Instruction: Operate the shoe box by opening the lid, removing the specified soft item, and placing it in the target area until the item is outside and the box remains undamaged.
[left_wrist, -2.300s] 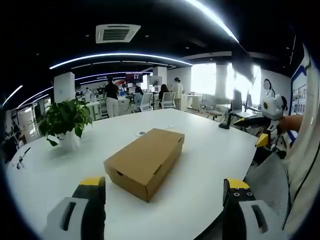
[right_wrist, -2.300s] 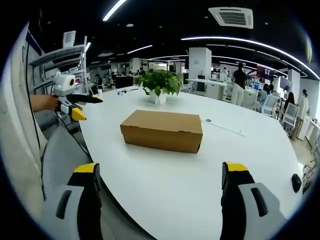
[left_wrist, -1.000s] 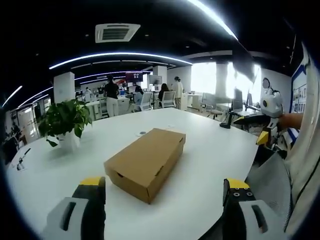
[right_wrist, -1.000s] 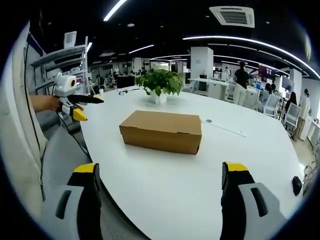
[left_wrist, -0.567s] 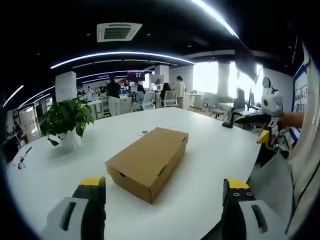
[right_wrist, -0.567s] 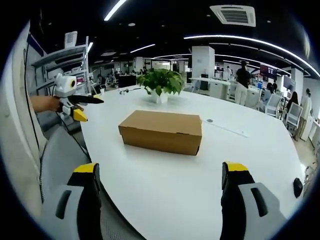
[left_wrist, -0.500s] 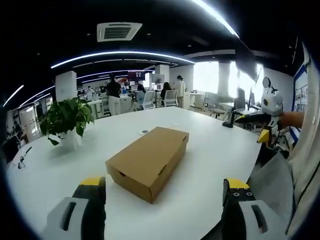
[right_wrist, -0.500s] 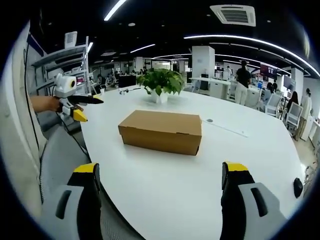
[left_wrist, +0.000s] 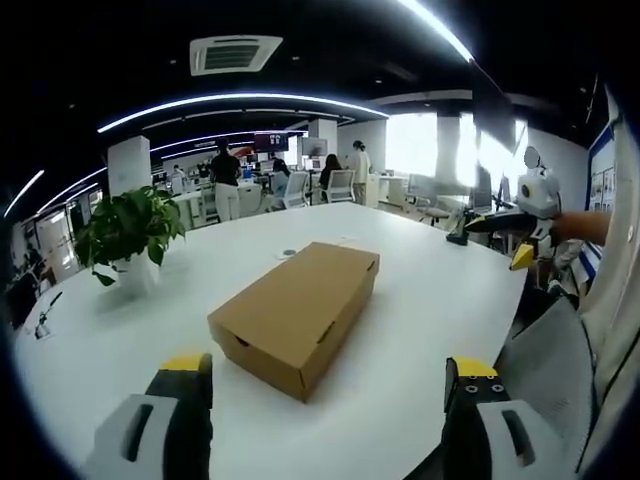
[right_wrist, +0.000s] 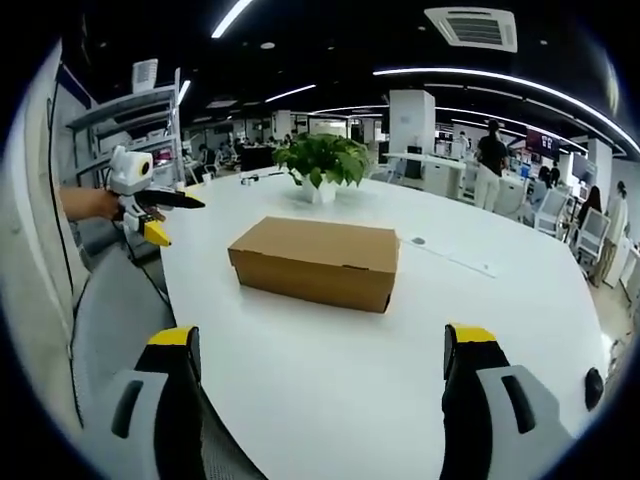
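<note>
Brown cardboard, the shoe box (left_wrist: 297, 312) sits lid-shut on your white desk (left_wrist: 420, 300), near the potted plant (right_wrist: 322, 166). Your left gripper (left_wrist: 325, 375) and right gripper (right_wrist: 325, 345) both hang wide apart, short of it, holding nothing.
</note>
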